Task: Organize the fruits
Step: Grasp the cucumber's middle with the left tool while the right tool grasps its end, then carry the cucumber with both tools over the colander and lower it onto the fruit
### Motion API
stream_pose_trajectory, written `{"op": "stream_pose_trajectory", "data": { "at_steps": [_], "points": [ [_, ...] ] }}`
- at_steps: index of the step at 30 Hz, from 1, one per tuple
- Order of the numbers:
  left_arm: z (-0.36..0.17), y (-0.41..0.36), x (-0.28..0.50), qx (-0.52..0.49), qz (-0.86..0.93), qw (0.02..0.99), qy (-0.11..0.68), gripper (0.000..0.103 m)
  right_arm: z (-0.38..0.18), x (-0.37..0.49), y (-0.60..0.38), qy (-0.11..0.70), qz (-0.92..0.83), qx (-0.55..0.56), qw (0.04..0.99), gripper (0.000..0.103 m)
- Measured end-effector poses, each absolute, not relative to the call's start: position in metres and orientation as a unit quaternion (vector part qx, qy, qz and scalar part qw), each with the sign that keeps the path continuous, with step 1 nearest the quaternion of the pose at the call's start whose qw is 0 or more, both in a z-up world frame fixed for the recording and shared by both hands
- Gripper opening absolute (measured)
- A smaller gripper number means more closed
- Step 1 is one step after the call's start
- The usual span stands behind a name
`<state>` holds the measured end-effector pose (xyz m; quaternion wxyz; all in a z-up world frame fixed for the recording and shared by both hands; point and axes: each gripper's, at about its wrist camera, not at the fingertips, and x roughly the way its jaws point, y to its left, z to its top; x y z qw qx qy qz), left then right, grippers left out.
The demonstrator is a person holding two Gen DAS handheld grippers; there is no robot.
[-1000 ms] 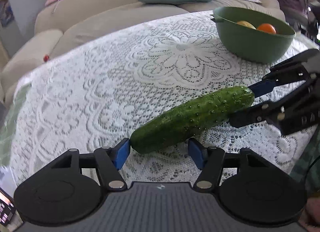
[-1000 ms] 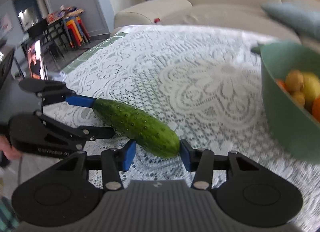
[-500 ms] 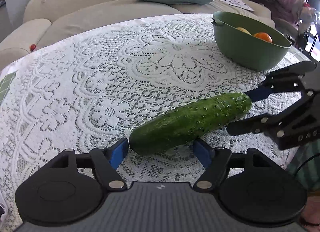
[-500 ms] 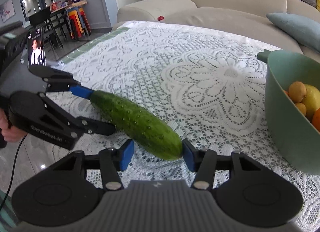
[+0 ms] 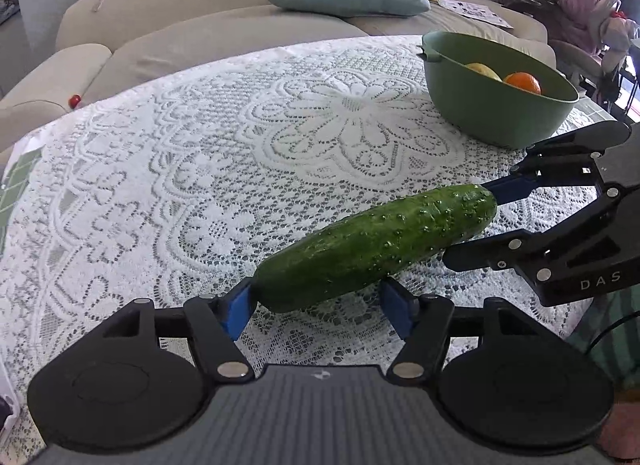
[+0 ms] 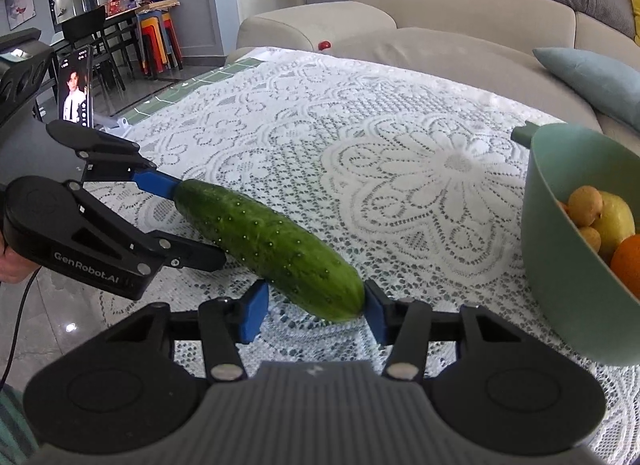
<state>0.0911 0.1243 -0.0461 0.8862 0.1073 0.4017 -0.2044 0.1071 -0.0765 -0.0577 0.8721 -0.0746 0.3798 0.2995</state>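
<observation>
**ITEM: ONE CUCUMBER, SPANNED BETWEEN MY TWO CLAWS, NOT YET BOWLED**

**Location.** The cucumber lies slantwise over the near part of the lace tablecloth, apart from the green bowl. The bowl stands further back on my right. I cannot tell whether the cucumber rests on the cloth or hangs just clear of it.

**Right claw**. Partly closed around one end. One pad meets the tip and the other sits at the flank. The jaws have just closed a little. I judge this a true grip.

**Left claw**. Set wide around the other end, which crosses the jaws at an angle. One pad touches the tip and the other stands just beside the skin. I cannot tell whether it presses.

**Change noted.** Half a second back the left jaws stood wider, with the cucumber between them, and they have just been drawing in again. The cucumber sits in much the same place between the claws as a second ago. The bowl has not shifted.

**Bearing on the task.** I read this as a re-seated hold at the left end, not a carry. The bowl already holds an orange and other fruit. The cucumber is what remains on the cloth.
</observation>
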Motion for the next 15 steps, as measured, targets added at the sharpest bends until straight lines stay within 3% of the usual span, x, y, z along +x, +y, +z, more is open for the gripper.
{"op": "stream_pose_trajectory", "data": {
  "at_steps": [15],
  "points": [
    [-0.012,0.11,0.076,0.089,-0.2,0.912,0.346,0.077,-0.016,0.103,-0.104,0.34,0.324,-0.088,0.878,0.049]
  ]
}}
